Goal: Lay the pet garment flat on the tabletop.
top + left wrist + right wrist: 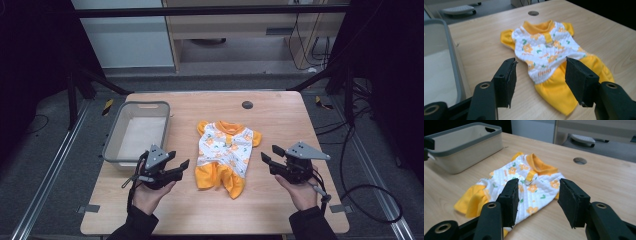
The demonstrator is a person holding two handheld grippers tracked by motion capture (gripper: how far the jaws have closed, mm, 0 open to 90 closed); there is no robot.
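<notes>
A small pet garment (225, 150), white with orange flower print and orange collar, sleeves and legs, lies flat in the middle of the wooden table (280, 115). My left gripper (182, 168) hovers just left of its orange legs, jaws open and pointing at it. My right gripper (269, 153) is just right of the garment, also open. In the left gripper view the garment (544, 50) lies beyond the open left gripper (541, 63). In the right gripper view the garment (529, 185) spreads behind the open right gripper (538, 182). Nothing is between either pair of jaws.
A grey-rimmed beige basket (111, 145) stands at the table's left, close behind my left hand; its wall (469, 147) and rim (449, 50) also show in the gripper views. A round cable hole (247, 105) sits near the far edge. Bare wood surrounds the garment.
</notes>
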